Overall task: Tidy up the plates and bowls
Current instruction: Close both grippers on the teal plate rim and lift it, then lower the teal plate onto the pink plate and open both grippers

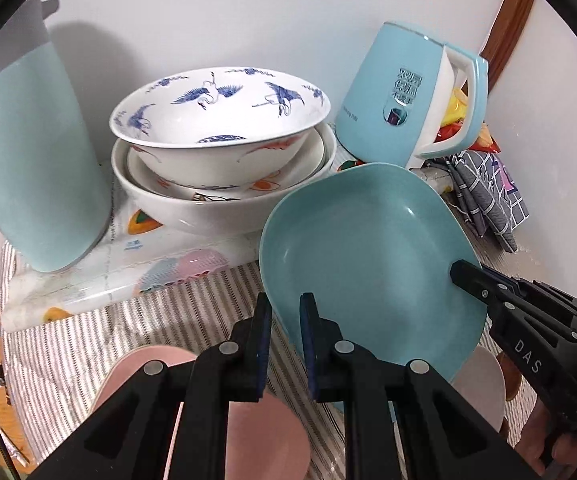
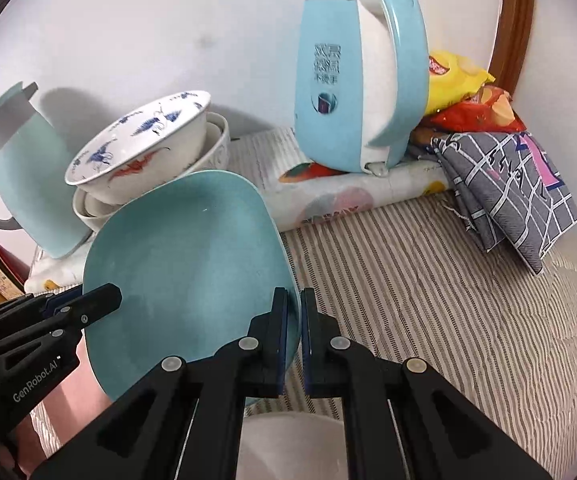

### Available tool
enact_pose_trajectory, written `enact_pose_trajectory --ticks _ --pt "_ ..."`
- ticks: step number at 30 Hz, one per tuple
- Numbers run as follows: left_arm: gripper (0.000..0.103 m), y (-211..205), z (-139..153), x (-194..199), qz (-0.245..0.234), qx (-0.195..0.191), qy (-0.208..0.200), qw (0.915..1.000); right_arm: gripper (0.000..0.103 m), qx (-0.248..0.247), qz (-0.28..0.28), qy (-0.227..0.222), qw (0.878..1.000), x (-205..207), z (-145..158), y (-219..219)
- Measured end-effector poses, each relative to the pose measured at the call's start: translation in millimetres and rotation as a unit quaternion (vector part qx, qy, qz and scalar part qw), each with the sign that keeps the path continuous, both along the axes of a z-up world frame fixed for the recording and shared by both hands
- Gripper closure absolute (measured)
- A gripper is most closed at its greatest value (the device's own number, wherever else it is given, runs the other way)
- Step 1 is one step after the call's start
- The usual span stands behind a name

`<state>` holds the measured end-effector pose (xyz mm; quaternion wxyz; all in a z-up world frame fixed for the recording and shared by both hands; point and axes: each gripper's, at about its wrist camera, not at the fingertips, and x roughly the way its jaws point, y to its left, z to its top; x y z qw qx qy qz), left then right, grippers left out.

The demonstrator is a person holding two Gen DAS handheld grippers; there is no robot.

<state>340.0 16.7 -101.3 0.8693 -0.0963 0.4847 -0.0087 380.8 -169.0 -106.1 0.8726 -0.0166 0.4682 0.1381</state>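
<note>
A teal squarish plate (image 1: 368,256) is held tilted above the striped cloth; it also shows in the right wrist view (image 2: 184,264). My right gripper (image 2: 294,308) is shut on its right rim, and it shows in the left wrist view (image 1: 472,280). My left gripper (image 1: 286,320) straddles the plate's near-left rim with a visible gap between its pads, and its tip shows in the right wrist view (image 2: 100,300). A stack of white bowls, topped by a blue crane bowl (image 1: 220,120), stands behind the plate. A pink plate (image 1: 248,420) and a pale plate (image 1: 480,384) lie below.
A teal jug (image 1: 36,160) stands at the left and a teal kettle (image 1: 404,100) at the right, both on a rolled floral mat (image 1: 128,264). Folded grey cloth (image 2: 504,184) and snack bags (image 2: 460,84) lie at the far right by the wall.
</note>
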Motion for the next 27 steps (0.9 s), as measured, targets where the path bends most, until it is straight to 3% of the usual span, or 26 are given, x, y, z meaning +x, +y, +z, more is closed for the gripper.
enact_pose_trajectory --ticks 16,27 --pt "0.089 25.9 25.3 -59.1 0.020 -0.003 -0.013 0.9997 0.097 0.012 0.011 -0.011 1.000 -56.0 26.7 28.1" --pt "0.089 66.1 23.8 -106.8 0.048 -0.003 -0.007 0.9988 0.097 0.021 0.036 -0.005 0.999 -91.1 26.0 67.8"
